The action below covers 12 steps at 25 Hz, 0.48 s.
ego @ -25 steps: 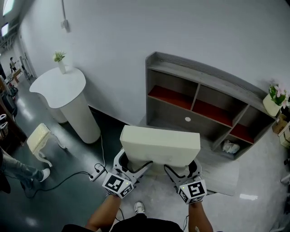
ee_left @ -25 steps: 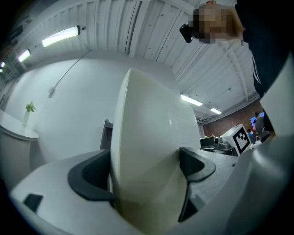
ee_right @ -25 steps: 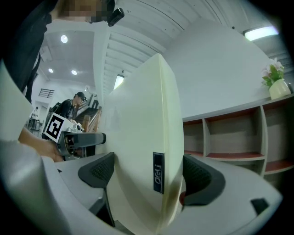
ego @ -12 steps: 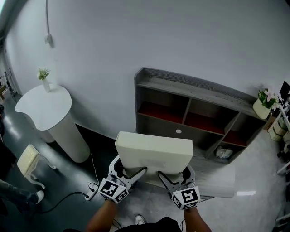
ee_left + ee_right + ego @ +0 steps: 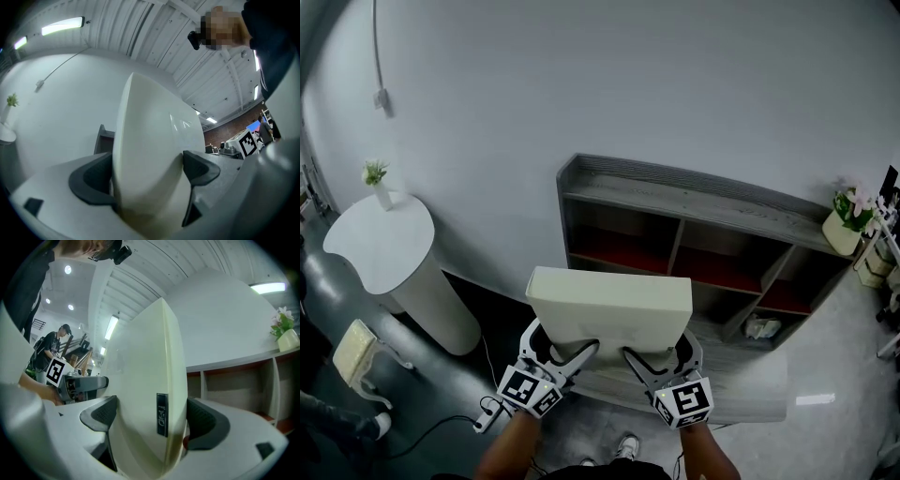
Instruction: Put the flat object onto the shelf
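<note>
Head view: flat object (image 5: 609,305), clamped along its near edge in left tool (image 5: 559,343) and right tool (image 5: 660,349), held short of shelf (image 5: 703,197) front; carry step, next likely raising onto shelf top.

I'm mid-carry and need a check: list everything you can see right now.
flat object: one, cream, held in front of the shelf
shelf: one, grey with red compartment floors, against the wall
round table: one, white, left
vase: one, white with a green sprig, on the round table
potted flowers: one, pale pot, at the shelf's right end
stool: one, cream, on the floor at left
left tongs: one, white with dark pads, shut on the flat object
right tongs: one, the same, shut on the flat object
</note>
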Each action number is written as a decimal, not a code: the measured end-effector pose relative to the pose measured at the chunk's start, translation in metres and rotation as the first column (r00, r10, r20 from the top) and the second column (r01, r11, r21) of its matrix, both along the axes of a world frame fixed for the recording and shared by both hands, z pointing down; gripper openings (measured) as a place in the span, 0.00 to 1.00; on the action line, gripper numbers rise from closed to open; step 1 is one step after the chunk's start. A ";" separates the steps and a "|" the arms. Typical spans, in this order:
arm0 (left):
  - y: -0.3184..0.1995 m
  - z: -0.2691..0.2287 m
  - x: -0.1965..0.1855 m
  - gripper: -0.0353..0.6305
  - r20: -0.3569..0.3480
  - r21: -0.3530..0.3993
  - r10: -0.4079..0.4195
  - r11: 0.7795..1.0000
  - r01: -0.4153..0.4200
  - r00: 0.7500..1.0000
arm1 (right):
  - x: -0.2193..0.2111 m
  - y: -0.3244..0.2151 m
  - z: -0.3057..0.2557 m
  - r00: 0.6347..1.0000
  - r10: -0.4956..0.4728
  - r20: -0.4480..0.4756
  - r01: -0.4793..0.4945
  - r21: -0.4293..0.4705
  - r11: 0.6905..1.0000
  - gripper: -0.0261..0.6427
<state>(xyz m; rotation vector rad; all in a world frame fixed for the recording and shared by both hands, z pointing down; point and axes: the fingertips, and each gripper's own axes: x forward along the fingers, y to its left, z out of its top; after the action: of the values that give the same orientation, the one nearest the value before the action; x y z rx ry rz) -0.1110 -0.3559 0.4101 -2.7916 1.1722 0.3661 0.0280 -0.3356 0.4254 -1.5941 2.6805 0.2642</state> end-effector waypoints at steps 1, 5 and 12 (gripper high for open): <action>-0.006 -0.003 0.003 0.75 0.003 0.006 -0.001 1.000 0.001 1.000 | 0.003 -0.006 -0.002 1.000 0.000 0.006 0.000 0.004 1.000 0.71; -0.030 -0.011 0.015 0.75 0.000 0.019 -0.007 1.000 0.007 1.000 | 0.016 -0.031 -0.009 1.000 -0.007 0.025 0.006 0.017 1.000 0.71; -0.061 -0.034 0.028 0.75 0.017 0.062 -0.020 0.998 0.019 1.000 | 0.028 -0.065 -0.031 0.999 -0.020 0.031 0.018 0.062 0.998 0.71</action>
<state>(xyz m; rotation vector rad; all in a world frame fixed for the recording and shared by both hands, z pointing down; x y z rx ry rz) -0.0834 -0.4173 0.3761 -2.7230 1.1636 0.3690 0.0562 -0.4001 0.3948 -1.5419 2.6356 0.3151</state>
